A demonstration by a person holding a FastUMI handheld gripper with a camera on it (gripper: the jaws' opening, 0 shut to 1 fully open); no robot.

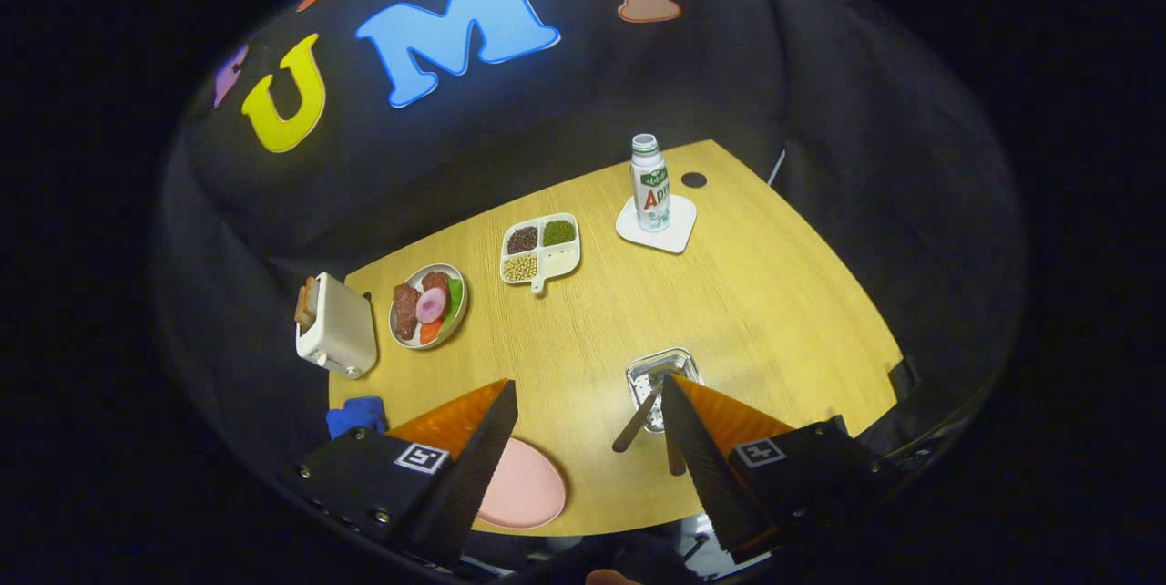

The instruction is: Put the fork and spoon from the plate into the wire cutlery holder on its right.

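Note:
My gripper (pixel 589 383) hangs high above the wooden table (pixel 774 312), open, with nothing between its fingers. The pink plate (pixel 524 485) lies near the table's front edge, just inside the left finger, which covers part of it; the part I see is bare. To its right stands the wire cutlery holder (pixel 662 377), right by the tip of the right finger. Two dark utensil handles lean out of it toward me: one (pixel 635 425) in plain view, the other (pixel 675 459) half behind the right finger. Which is the fork and which the spoon I cannot tell.
A toaster (pixel 335 330) with bread stands at the table's left edge, with a blue cloth (pixel 357 415) nearer me. Beyond are a plate of food (pixel 428 304), a divided dish of beans (pixel 540 250), and a bottle (pixel 650 184) on a white coaster (pixel 679 234).

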